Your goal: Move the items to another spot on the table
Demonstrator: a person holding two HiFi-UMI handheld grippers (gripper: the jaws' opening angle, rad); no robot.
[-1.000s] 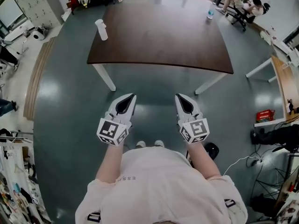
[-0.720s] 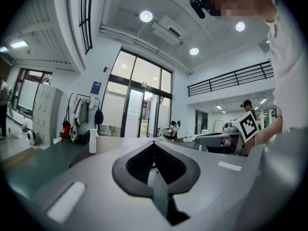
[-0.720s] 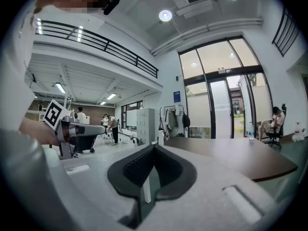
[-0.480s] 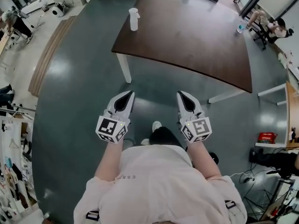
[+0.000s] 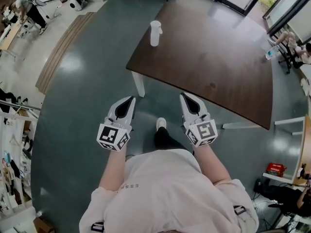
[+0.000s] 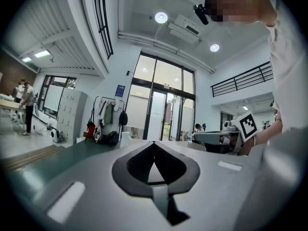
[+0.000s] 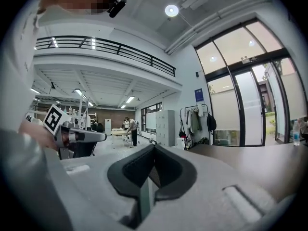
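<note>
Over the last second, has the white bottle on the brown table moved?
No. The white bottle stands at the same place, about midway along the left edge of the brown table; only the view has shifted.

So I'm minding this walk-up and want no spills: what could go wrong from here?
The white spray bottle stands upright close to the table's near corner, so a clumsy touch might tip it onto the floor. The left tool and right tool are both shut and empty; reaching in without opening could knock it. The water bottle sits at the far corner, probably a long stretch.
</note>
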